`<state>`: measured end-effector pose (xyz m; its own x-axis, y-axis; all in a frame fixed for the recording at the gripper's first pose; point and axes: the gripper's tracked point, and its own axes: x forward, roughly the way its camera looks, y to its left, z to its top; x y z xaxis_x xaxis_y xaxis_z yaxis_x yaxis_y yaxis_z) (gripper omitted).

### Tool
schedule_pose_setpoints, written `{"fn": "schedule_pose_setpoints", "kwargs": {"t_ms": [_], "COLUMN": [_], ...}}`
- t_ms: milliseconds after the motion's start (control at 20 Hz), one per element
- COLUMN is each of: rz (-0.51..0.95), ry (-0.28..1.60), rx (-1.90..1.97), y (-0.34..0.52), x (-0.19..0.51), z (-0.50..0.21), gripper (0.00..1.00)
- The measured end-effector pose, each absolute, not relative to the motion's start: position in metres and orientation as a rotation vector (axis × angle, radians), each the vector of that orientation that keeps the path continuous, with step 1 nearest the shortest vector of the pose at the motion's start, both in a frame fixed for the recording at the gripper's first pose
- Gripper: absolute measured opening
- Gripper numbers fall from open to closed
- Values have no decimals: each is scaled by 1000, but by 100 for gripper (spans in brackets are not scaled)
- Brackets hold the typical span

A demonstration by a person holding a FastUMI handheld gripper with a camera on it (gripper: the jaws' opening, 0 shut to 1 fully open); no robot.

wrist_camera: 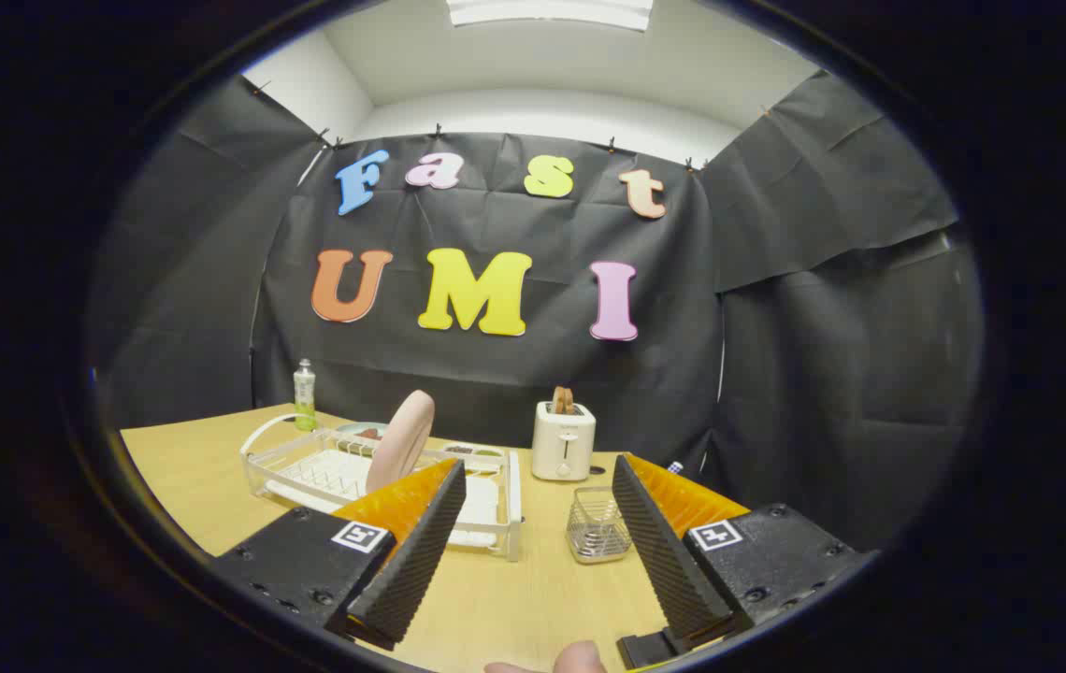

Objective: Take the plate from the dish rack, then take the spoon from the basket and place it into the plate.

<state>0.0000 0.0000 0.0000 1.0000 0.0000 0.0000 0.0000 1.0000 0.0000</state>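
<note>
Hovering wide open and empty over the tabletop (514, 598), the tool (533, 551) faces the pink plate (400, 441) upright in the dish rack (309, 472); gripping its upper rim looks best.

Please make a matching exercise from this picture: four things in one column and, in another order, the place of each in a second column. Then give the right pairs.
1. plate
2. toaster
3. wire basket
4. bottle

A. just ahead of the open gripper, between its fingers
B. upright in the dish rack
C. at the wall, behind the rack's far left end
D. beyond the basket, bread in its slot

Pairs: 1-B, 2-D, 3-A, 4-C
</note>
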Motion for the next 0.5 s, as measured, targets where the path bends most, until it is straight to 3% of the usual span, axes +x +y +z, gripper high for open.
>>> {"fn": "schedule_pose_setpoints", "kwargs": {"t_ms": [500], "rz": [-3], "ry": [21], "rx": [4], "y": [2], "x": [8], "z": [-4], "gripper": [100]}}
